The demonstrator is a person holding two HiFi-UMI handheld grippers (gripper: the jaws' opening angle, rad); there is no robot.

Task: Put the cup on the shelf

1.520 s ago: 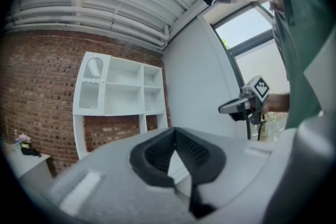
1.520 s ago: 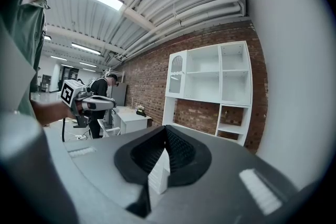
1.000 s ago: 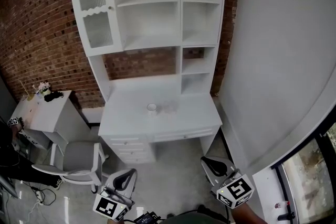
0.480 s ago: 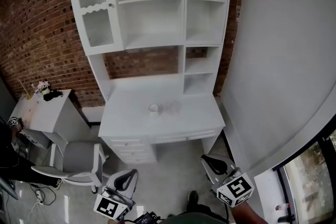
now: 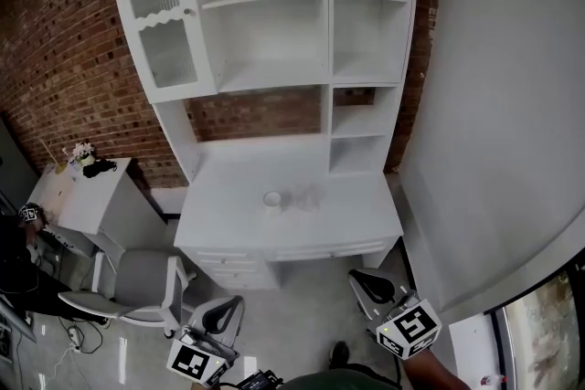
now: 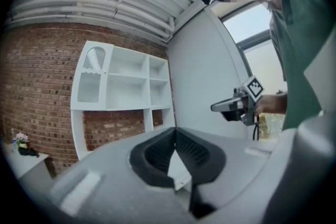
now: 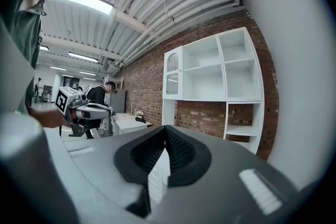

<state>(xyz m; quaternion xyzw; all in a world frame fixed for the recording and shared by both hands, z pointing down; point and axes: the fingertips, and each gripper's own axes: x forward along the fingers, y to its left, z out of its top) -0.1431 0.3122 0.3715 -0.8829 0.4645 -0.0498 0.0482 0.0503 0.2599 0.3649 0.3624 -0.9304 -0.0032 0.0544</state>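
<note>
A small white cup (image 5: 272,199) stands upright on the white desk (image 5: 228,215), with a clear glass item (image 5: 307,196) just right of it. Above the desk rises the white shelf unit (image 5: 274,32) with bare open compartments; it also shows as the shelf unit (image 6: 126,86) and the shelf unit (image 7: 220,76). My left gripper (image 5: 222,313) and right gripper (image 5: 369,285) hang low over the floor, well short of the desk, both shut and holding nothing. The left gripper (image 6: 175,131) and the right gripper (image 7: 166,131) hide the cup in their own views.
A grey chair (image 5: 137,279) stands left of the desk, beside a small white side table (image 5: 82,192) with flowers. Brick wall behind, a plain white wall (image 5: 494,105) close on the right. A person in dark clothes (image 5: 14,260) is at the far left edge.
The desk and shelf unit have grown larger and slid down and right in the head view, as I have come nearer. Both grippers stay shut at the same place in the frame.
</note>
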